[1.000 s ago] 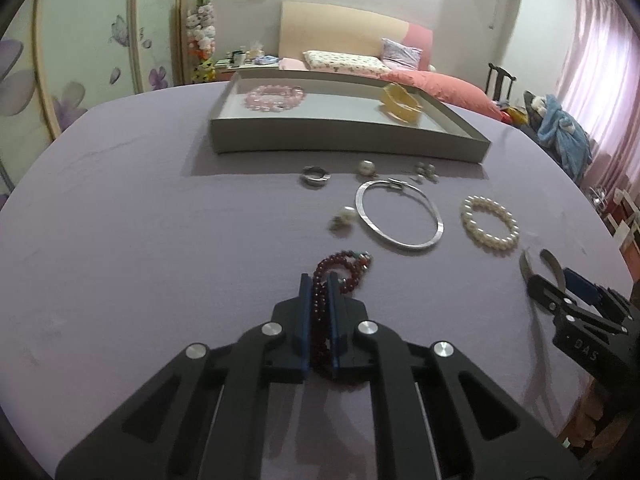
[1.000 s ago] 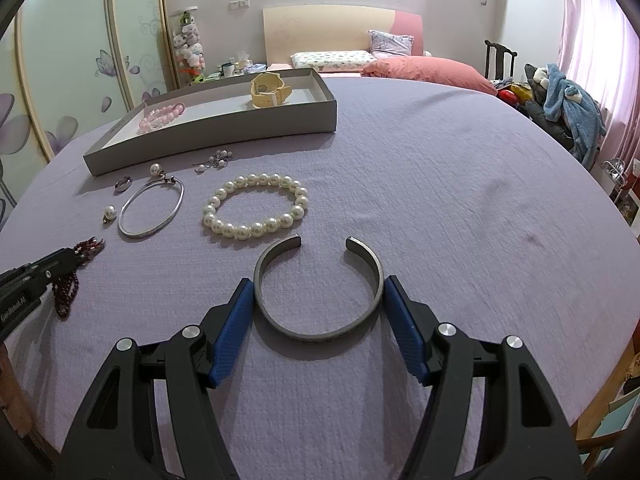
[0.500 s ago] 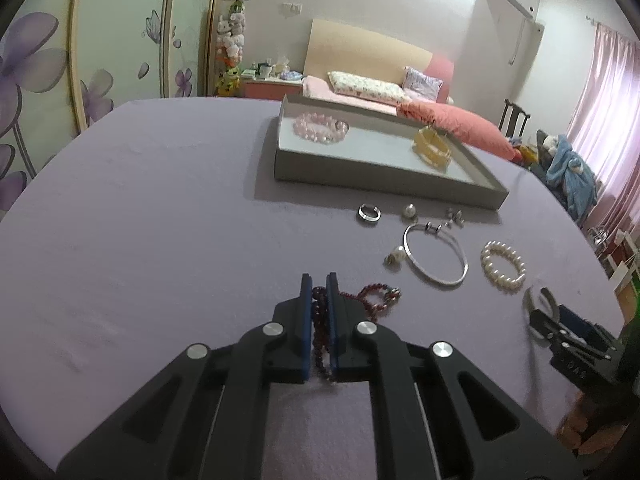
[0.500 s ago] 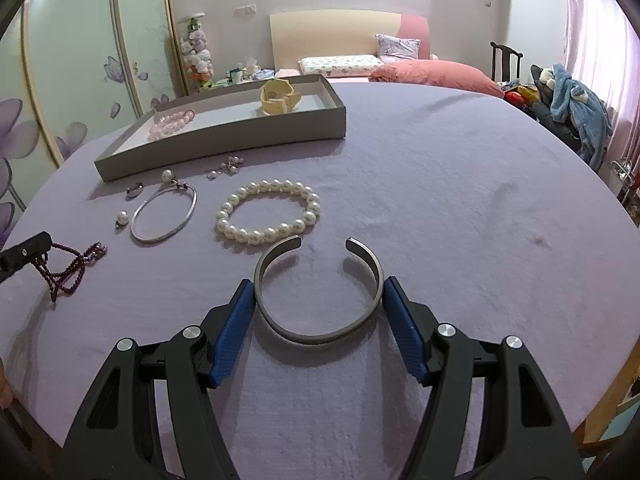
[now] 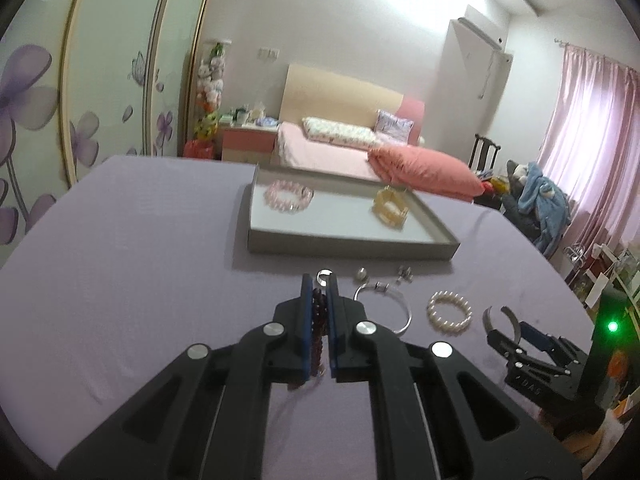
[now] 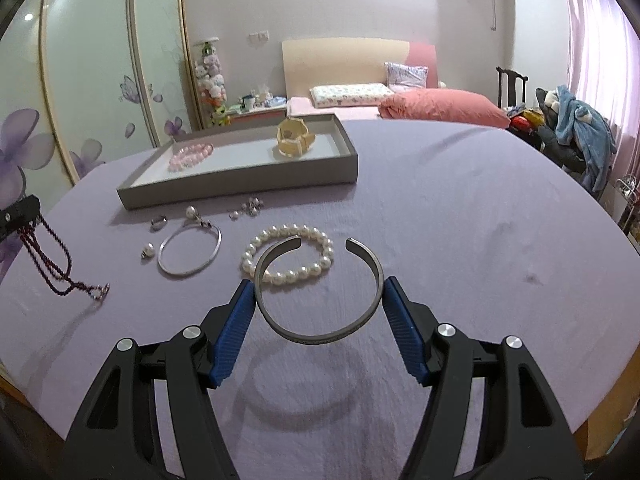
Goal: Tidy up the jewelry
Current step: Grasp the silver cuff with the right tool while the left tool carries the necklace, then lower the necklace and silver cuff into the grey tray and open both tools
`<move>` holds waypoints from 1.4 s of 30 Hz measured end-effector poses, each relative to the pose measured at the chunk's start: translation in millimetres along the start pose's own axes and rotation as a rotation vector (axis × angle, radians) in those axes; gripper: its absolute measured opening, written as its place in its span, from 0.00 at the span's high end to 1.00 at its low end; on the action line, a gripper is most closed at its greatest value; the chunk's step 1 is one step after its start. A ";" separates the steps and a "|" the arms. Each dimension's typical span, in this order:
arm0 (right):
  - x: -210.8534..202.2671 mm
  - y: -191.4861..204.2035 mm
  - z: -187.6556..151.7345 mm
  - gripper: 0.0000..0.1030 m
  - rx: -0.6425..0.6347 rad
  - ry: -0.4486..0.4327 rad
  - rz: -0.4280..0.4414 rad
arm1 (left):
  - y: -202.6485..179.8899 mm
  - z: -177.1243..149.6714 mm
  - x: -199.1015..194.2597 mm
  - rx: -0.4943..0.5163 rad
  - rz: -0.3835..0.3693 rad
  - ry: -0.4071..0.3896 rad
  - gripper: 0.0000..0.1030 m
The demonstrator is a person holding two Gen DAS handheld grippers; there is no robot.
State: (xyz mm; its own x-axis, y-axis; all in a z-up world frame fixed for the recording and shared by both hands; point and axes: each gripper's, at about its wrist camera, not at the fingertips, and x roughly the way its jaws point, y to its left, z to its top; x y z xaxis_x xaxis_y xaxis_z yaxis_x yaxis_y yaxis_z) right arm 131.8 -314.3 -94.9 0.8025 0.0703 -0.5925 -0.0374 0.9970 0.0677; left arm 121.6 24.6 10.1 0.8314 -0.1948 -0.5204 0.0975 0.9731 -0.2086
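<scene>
Purple-clothed table (image 6: 460,216), grey tray (image 6: 240,184), pearl bracelet (image 6: 288,254), silver bangle (image 6: 190,250)

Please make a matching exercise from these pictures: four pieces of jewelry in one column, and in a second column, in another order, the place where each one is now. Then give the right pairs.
Things:
1. dark red bead strand
2. grey metal cuff
3. pink bead bracelet
4. white pearl bracelet

Places:
A. lying inside the grey tray
B. between the fingers of the right gripper, above the cloth
C. hanging from the left gripper
D. lying on the purple cloth, outside the tray

Pairs: 1-C, 2-B, 3-A, 4-D
</scene>
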 end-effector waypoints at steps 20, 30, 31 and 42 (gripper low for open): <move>-16.3 10.1 20.4 0.36 -0.029 -0.096 0.043 | -2.0 24.4 -23.1 0.000 -0.009 -0.086 0.93; -21.1 17.9 42.6 0.36 -0.054 -0.162 0.062 | -8.6 42.1 -18.6 0.022 -0.017 -0.101 0.93; -21.5 19.2 47.2 0.36 -0.056 -0.173 0.061 | -9.1 44.8 -16.7 0.022 -0.018 -0.101 0.93; -9.4 23.4 97.7 0.36 -0.067 -0.255 0.047 | -18.3 98.1 12.2 0.032 -0.017 -0.131 0.93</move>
State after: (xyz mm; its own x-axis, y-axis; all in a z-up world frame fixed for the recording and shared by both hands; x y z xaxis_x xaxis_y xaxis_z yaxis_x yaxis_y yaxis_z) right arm 181.6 -294.8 -9.3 0.9225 0.1150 -0.3684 -0.1109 0.9933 0.0326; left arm 183.6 16.4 88.8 0.8935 -0.1954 -0.4042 0.1276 0.9737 -0.1887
